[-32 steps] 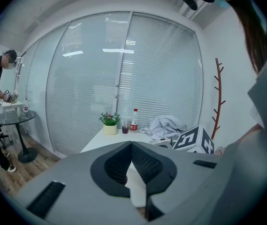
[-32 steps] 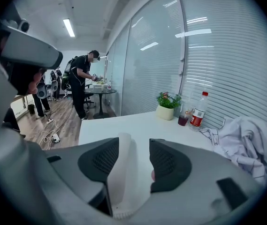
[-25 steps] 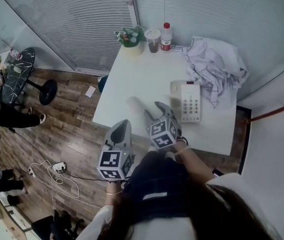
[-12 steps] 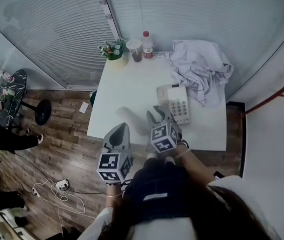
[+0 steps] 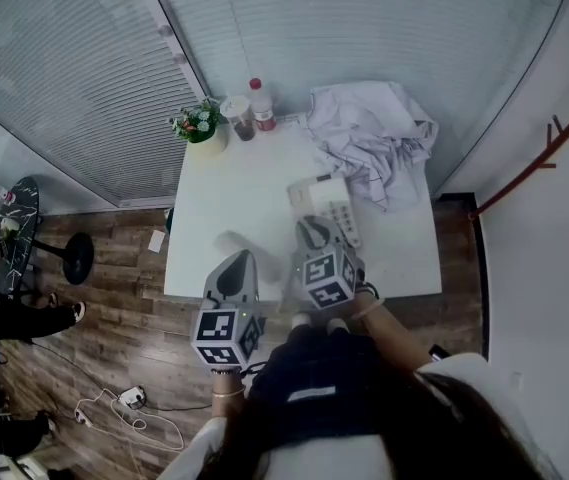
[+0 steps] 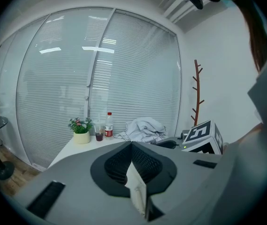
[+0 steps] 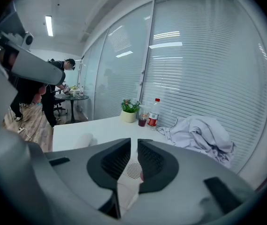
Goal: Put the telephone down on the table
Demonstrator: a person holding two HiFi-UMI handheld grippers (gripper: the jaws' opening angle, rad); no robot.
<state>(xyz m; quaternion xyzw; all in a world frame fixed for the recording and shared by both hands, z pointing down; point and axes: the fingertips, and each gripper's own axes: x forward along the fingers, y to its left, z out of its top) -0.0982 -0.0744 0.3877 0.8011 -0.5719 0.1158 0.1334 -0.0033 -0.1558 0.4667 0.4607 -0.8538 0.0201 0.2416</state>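
Head view: telephone (image 5: 329, 210) lies flat on the white bench (image 5: 229, 233), keypad up. It sits in the right half, just near-left of a crumpled pale cloth (image 5: 366, 146); whether the two touch cannot be told.

Far-left corner of the bench: potted plant (image 5: 197, 125), cup (image 5: 236, 116) with dark liquid, red-capped bottle (image 5: 260, 103). They stand in a row close together, well apart from the telephone.

Right hand-held gripper (image 7: 134, 140): jaws have just been closing and now stand nearly together, with a slim gap left between the ribbed pads. The pads press on nothing. A pale grilled surface shows through the gap, beyond the jaws; it looks like the telephone's casing. In the head view this gripper hangs over the near end of the telephone, tips pointing to the far side. Contact with the casing cannot be made out.

Left hand-held gripper (image 6: 131, 143): jaws pressed together at the tips, nothing pinched. In the head view it sits at the near-left edge of the bench, well left of the telephone, pointing to the far side.

Surroundings: wooden floor (image 5: 114, 338) to the left, slatted blinds (image 5: 294, 28) behind the bench.
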